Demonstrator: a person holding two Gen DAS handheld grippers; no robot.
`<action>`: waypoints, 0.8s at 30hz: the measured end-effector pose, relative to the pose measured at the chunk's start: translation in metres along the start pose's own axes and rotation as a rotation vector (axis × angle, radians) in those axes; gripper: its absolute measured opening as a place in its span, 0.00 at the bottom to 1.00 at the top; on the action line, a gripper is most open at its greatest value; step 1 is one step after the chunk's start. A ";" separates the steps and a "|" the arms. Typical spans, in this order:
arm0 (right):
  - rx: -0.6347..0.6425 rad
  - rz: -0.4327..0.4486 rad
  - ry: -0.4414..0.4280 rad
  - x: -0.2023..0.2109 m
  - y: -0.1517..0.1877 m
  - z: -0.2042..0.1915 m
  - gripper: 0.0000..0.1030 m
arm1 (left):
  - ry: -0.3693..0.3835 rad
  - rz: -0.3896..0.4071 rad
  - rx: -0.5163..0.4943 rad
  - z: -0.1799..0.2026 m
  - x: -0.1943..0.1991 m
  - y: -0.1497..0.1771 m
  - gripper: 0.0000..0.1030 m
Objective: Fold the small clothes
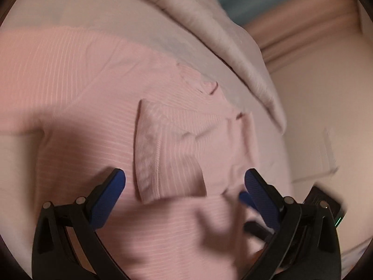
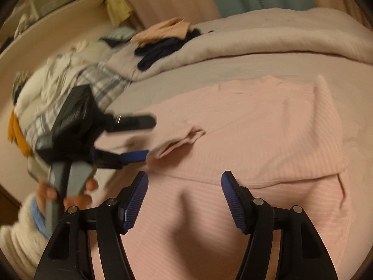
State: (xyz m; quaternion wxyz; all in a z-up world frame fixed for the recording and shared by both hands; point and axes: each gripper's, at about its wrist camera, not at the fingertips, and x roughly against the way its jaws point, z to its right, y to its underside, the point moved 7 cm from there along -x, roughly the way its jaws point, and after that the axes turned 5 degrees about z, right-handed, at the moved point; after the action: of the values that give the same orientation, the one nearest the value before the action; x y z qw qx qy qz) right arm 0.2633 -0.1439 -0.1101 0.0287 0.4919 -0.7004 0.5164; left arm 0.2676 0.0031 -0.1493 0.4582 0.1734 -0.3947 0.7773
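Pink ribbed knit top (image 2: pixel 244 126) lying flat on bed sheet (image 1: pixel 221 74), sleeve cuff (image 1: pixel 163 149) folded in over body. Left tool (image 1: pixel 184 186) hovering over cuff, wide open, holding nothing. Right tool (image 2: pixel 184 200) also wide open, empty, over hem area. I'm judging next fold: gripping both layers at edge, lifting low, keeping sleeve from sliding. Loose clothes pile (image 2: pixel 77 79) on bed's far side. No containers visible.

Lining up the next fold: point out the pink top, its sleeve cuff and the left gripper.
pink top (image 2: pixel 256 121), right wrist view, flat ribbed body.
sleeve cuff (image 2: pixel 163 152), right wrist view, open end.
left gripper (image 1: pixel 185 179), left wrist view, between open fingertips.
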 end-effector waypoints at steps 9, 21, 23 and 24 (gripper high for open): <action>-0.102 0.017 -0.025 0.017 0.019 0.021 0.64 | -0.439 -0.005 -0.462 0.009 -0.024 0.021 0.67; -0.166 0.040 -0.031 0.028 0.026 0.042 0.63 | -0.330 0.094 -0.079 -0.029 -0.013 -0.021 0.09; -0.171 0.047 -0.027 0.028 0.025 0.044 0.64 | -0.289 0.194 0.099 -0.052 0.011 -0.027 0.09; -0.173 0.051 -0.026 0.029 0.024 0.045 0.64 | -0.277 0.228 0.144 -0.058 0.021 -0.027 0.08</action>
State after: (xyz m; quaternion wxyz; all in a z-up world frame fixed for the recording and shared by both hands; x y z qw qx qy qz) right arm 0.2521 -0.1968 -0.1322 0.0486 0.4763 -0.7550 0.4480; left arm 0.2847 0.0673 -0.1603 0.2947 0.2654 -0.4144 0.8191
